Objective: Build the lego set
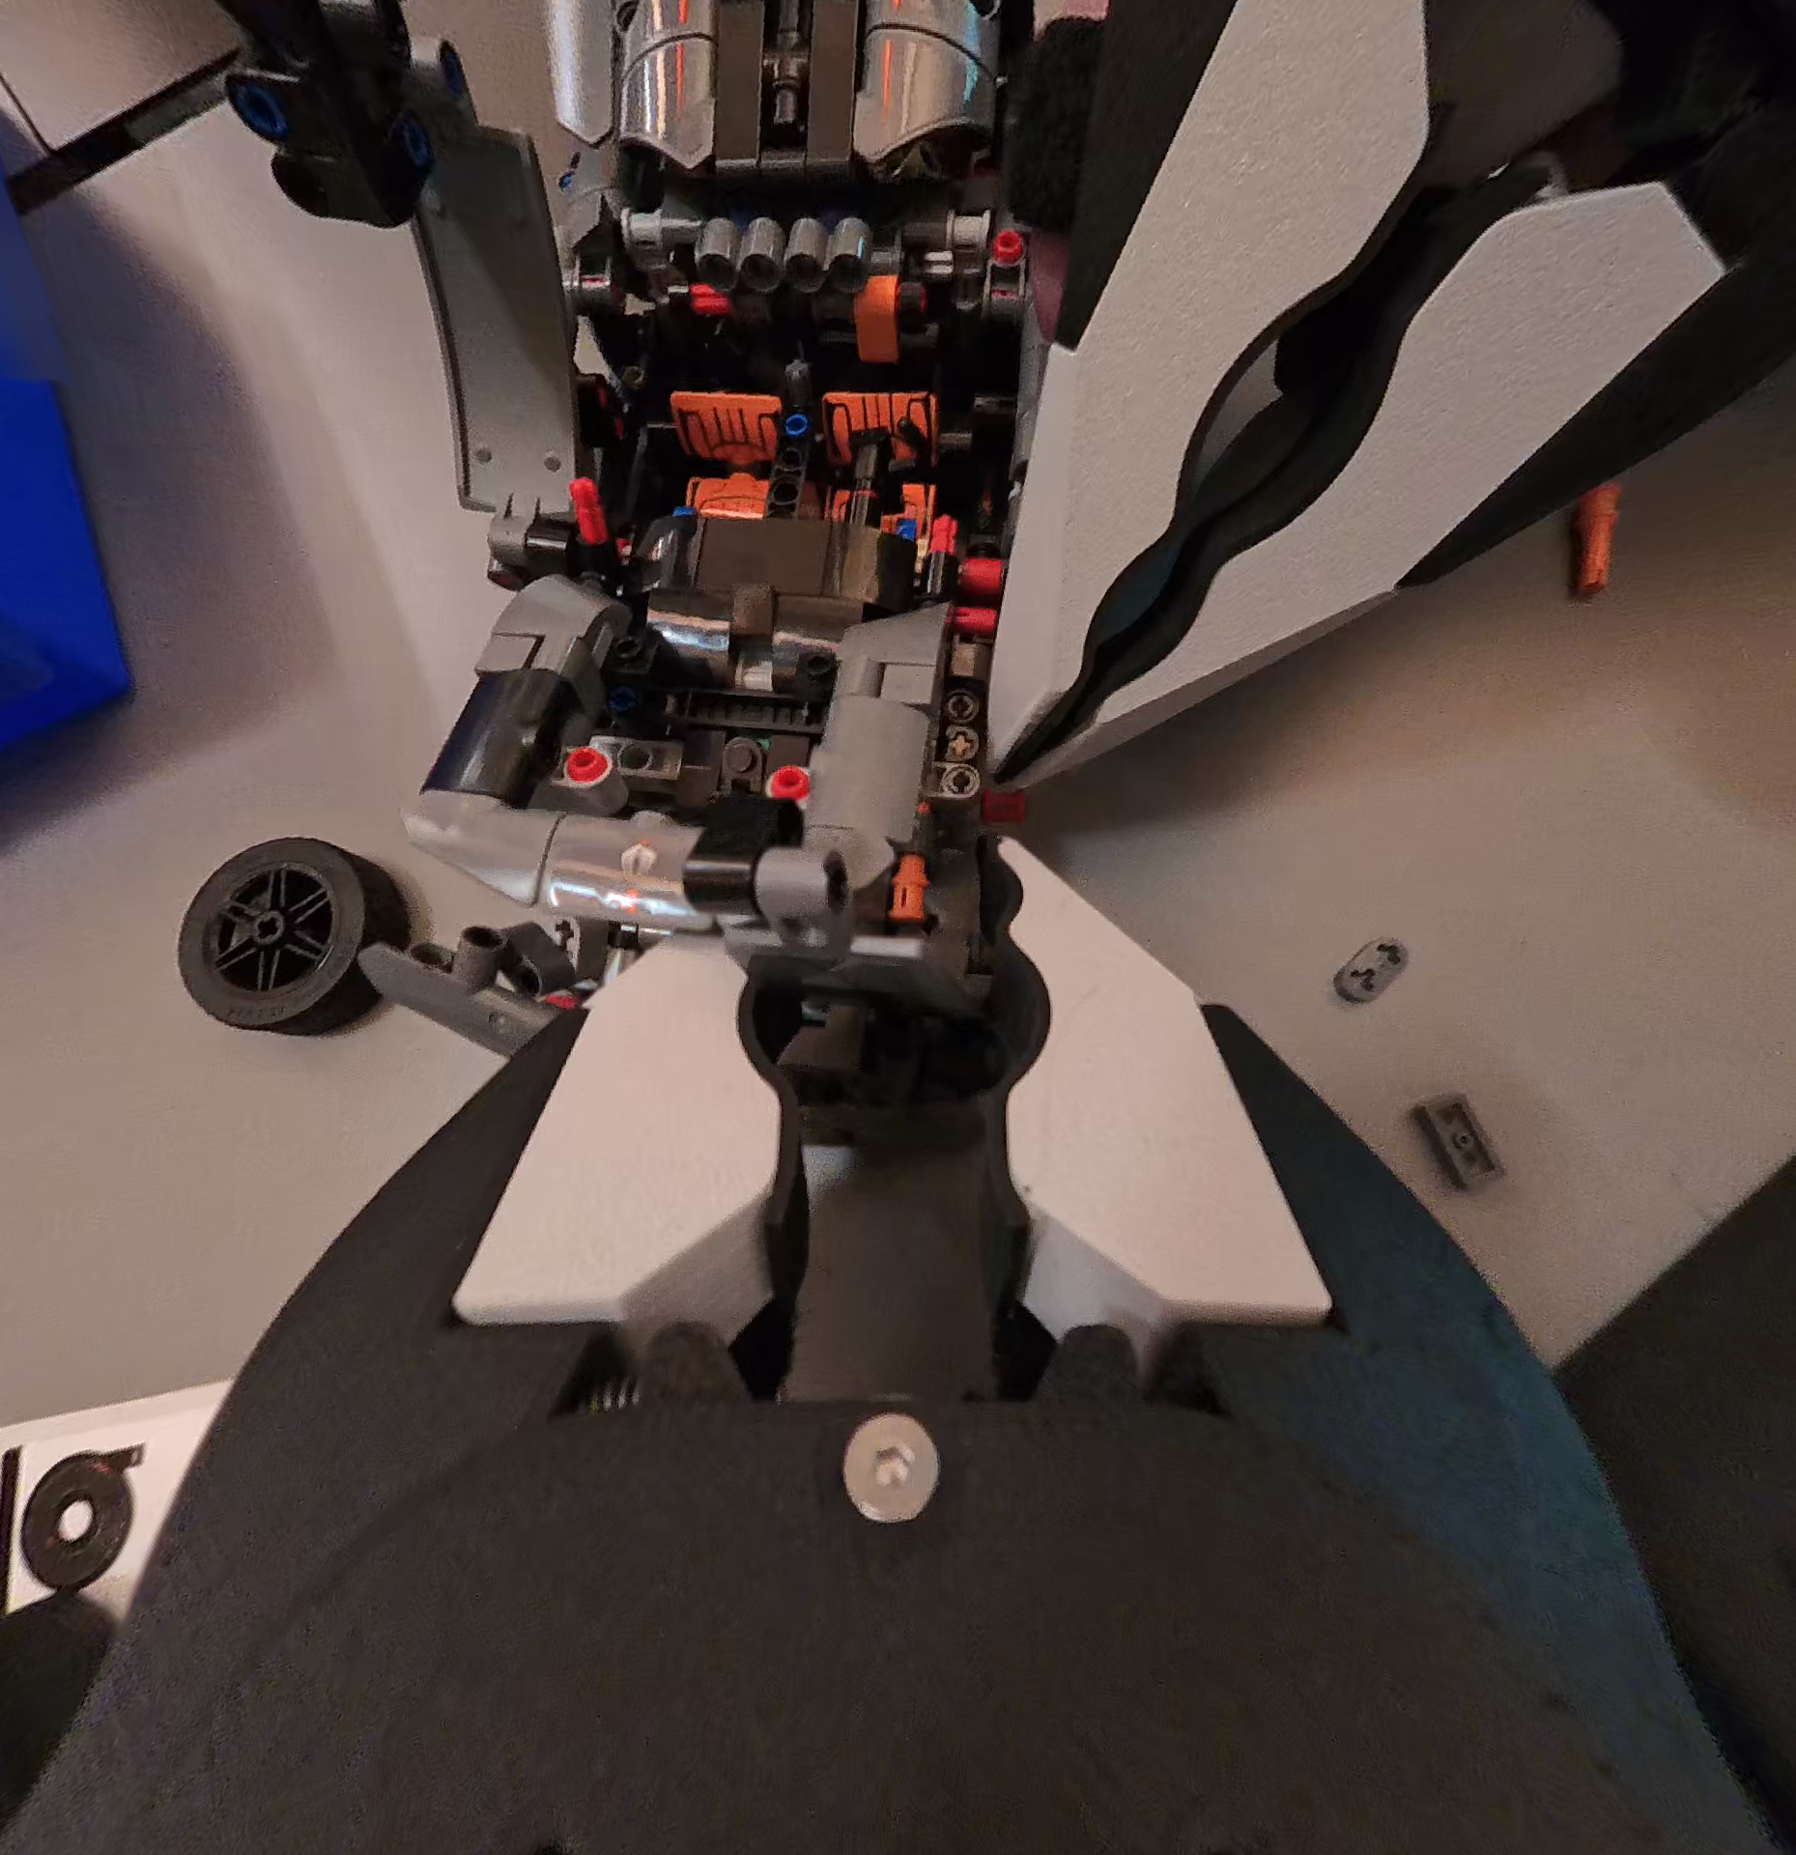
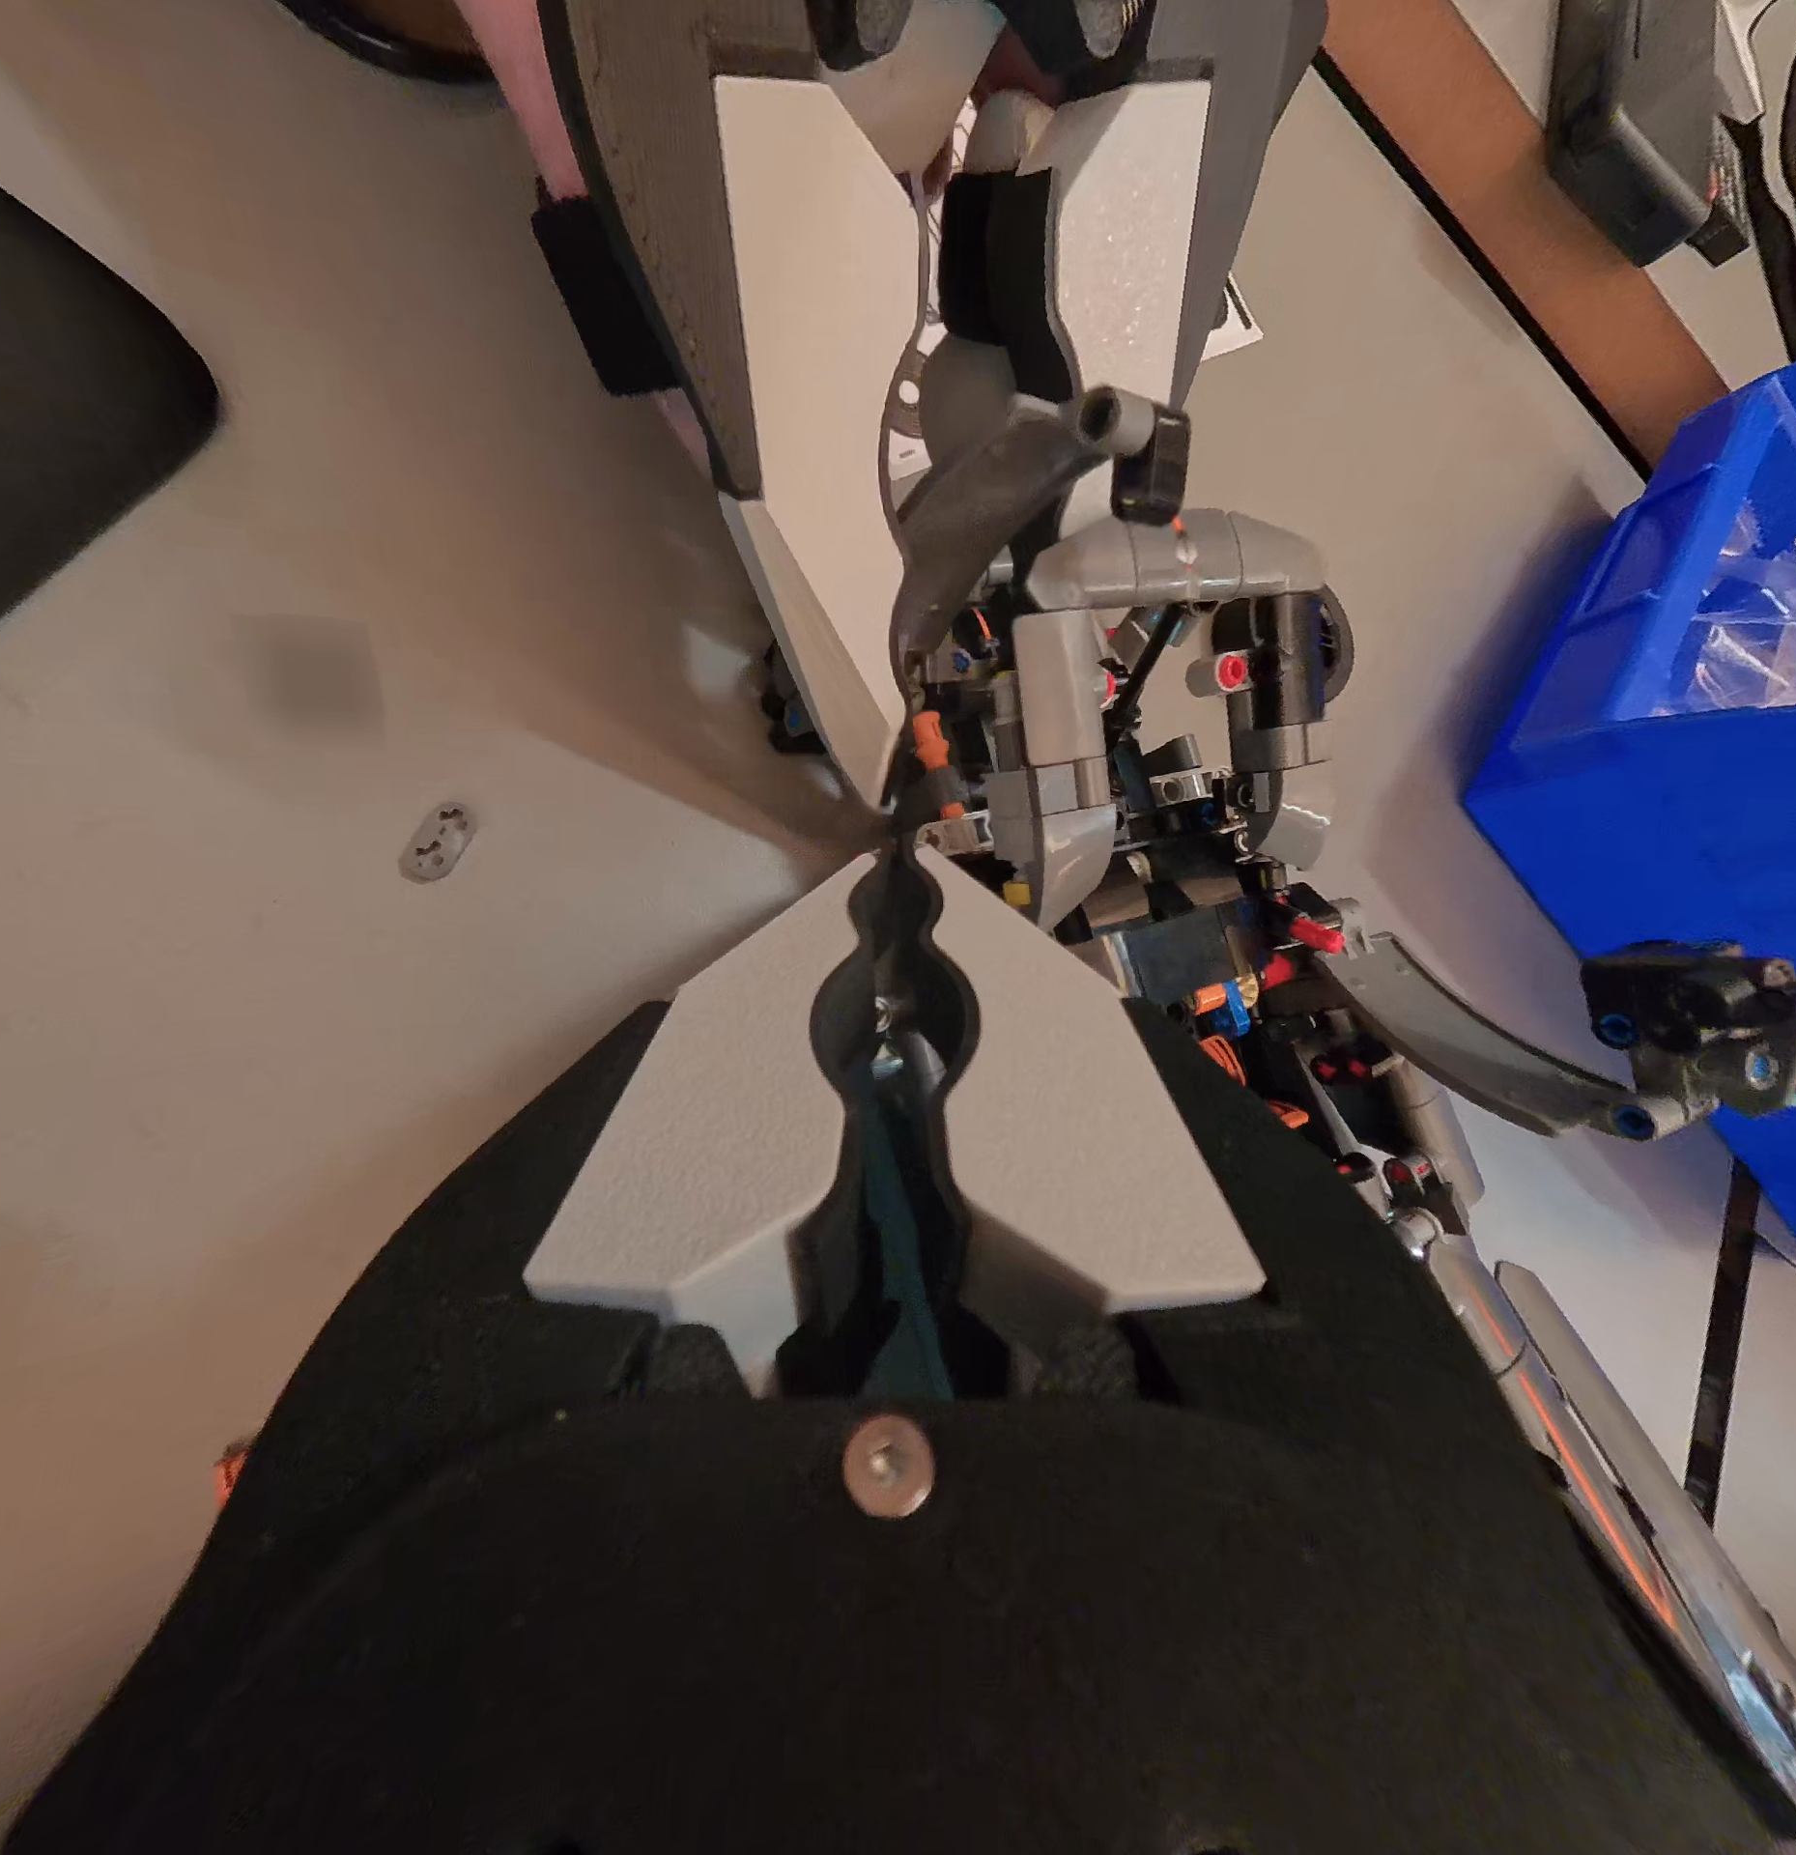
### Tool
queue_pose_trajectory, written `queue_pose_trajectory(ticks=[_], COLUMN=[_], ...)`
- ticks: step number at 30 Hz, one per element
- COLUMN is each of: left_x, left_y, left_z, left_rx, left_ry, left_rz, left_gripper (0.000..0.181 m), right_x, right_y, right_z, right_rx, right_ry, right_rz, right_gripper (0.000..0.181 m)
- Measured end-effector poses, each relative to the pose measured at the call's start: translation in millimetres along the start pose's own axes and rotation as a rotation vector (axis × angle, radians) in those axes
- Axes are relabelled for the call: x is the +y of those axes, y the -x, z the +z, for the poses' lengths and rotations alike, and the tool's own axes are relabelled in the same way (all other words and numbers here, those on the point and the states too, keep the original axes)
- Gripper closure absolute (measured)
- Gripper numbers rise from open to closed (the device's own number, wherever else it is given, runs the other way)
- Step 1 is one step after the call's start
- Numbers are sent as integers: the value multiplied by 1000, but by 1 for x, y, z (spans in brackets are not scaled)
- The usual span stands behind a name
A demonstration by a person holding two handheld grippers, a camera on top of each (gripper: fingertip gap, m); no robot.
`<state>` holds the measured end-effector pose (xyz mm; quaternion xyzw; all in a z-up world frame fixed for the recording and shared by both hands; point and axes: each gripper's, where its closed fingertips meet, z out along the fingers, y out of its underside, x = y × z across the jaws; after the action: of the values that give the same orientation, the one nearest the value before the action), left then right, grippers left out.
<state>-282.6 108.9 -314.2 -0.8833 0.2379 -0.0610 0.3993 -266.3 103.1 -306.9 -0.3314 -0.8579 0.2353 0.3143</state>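
Observation:
The partly built Lego car [image 1: 793, 622], grey and black with orange seats and red pins, lies along the middle of the left wrist view. My left gripper [image 1: 863, 934] is shut on its near end. Its door [image 1: 492, 321] hangs open to the left. My right gripper [image 1: 1004, 775] comes in from the upper right, jaws closed, tips against the car's side by a small red pin [image 1: 1002, 806]. In the right wrist view my right gripper [image 2: 885, 841] is shut beside an orange pin [image 2: 931, 748] on the car [image 2: 1064, 683]. The left gripper's fingers [image 2: 803, 402] reach down from the top.
A loose black wheel [image 1: 271, 934] and a grey beam [image 1: 452, 989] lie left of the car. A blue bin [image 1: 30, 482] stands at the far left and also shows in the right wrist view [image 2: 1676, 763]. Small grey pieces [image 1: 1370, 969] [image 1: 1459, 1139] and an orange pin [image 1: 1594, 537] lie on the table at the right. A booklet [image 1: 60, 1516] is at the lower left. My left and right fingertips are right by each other.

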Motion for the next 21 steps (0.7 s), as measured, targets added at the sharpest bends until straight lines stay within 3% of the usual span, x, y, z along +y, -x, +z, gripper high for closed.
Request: queue_pose_trajectory(ticks=[8, 11, 13, 17, 21], left_x=[-1, -15, -22, -28, -25], left_y=[5, -13, -30, -18, -2], left_z=[-37, -54, -53, -50, -74], left_rx=[-106, -130, -127, -301, -438], left_ry=[-46, -54, -27, 73, 143], left_rz=[0, 114, 204, 317, 328], left_gripper=[138, 150, 144, 148, 144], right_x=[0, 0, -1, 0, -1], right_y=[0, 1, 1, 1, 1], right_z=[0, 0, 0, 1, 1], right_rx=[-6, -7, -8, -7, -8], right_ry=[-2, 0, -2, -2, -7], right_rz=[1, 1, 2, 1, 5], right_gripper=[181, 181, 181, 181, 181])
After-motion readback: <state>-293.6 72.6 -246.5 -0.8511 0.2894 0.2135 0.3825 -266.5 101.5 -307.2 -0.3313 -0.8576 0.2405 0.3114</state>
